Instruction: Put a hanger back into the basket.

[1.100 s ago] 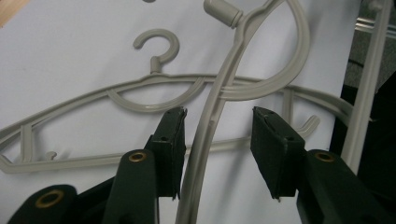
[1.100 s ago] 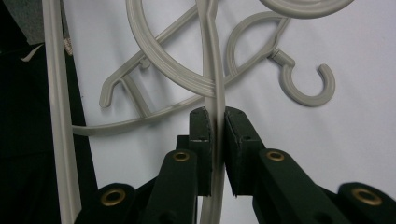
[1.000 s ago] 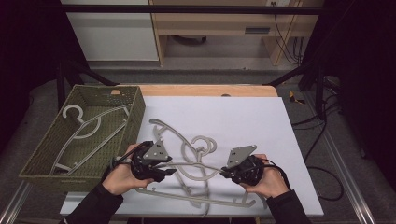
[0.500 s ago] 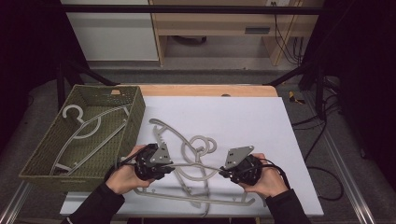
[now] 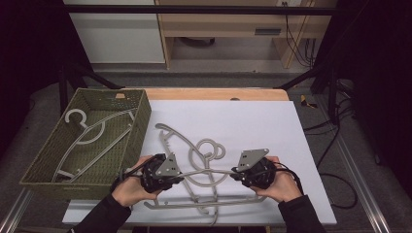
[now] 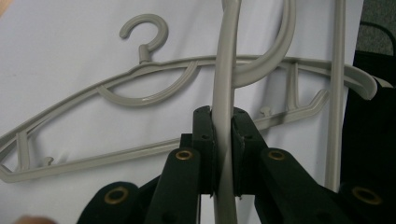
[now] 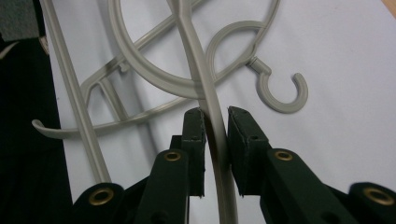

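Scene: a person's two hands, each with a black gripper, work over a white board on a table.
Held hanger: a grey plastic hanger stretches between the two grippers, over the near half of the board, lifted above other grey hangers.
Left gripper: at the hanger's left end; its jaws have just been closing and now pinch the hanger's arm, pads pressed on both sides.
Right gripper: at the hanger's right end; its jaws have just been easing apart, and a gap shows between the right pad and the arm running between them.
Loose hangers: a tangled pile lies on the board beneath the held hanger.
Basket: a green woven basket sits just left of the board, with more hangers inside.
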A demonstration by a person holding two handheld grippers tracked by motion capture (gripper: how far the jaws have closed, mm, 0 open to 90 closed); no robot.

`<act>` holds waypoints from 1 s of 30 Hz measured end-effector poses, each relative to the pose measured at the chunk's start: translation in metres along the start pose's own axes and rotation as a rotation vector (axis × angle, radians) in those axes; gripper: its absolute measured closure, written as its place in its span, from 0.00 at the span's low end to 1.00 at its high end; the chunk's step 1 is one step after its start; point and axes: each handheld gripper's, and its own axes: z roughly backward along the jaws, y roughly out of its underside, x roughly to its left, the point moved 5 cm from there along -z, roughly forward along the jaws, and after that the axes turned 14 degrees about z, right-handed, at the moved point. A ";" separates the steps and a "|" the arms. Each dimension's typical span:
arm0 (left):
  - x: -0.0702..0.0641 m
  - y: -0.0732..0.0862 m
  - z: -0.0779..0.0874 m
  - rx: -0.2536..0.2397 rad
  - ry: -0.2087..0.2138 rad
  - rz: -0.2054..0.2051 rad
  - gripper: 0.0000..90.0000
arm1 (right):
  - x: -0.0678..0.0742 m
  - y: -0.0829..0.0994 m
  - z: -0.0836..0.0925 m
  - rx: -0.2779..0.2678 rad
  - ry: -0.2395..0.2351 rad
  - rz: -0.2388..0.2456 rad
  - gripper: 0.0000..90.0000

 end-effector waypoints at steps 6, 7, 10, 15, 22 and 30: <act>0.001 0.001 0.004 -0.038 -0.007 0.074 0.92 | -0.007 0.000 0.013 -0.109 0.082 -0.071 0.71; 0.003 0.001 0.005 -0.043 -0.016 0.082 0.92 | -0.009 0.001 0.018 -0.147 0.098 -0.104 0.67; 0.008 0.001 0.008 -0.096 -0.037 0.156 0.92 | -0.011 0.008 0.028 -0.213 0.130 -0.188 0.60; 0.018 -0.002 0.018 -0.180 -0.089 0.259 0.92 | -0.012 0.025 0.037 -0.285 0.192 -0.315 0.45; 0.028 -0.007 0.042 -0.251 -0.152 0.290 0.92 | -0.012 0.049 0.045 -0.345 0.292 -0.429 0.27; 0.044 -0.012 0.083 -0.300 -0.205 0.286 0.92 | -0.007 0.071 0.035 -0.277 0.337 -0.496 0.13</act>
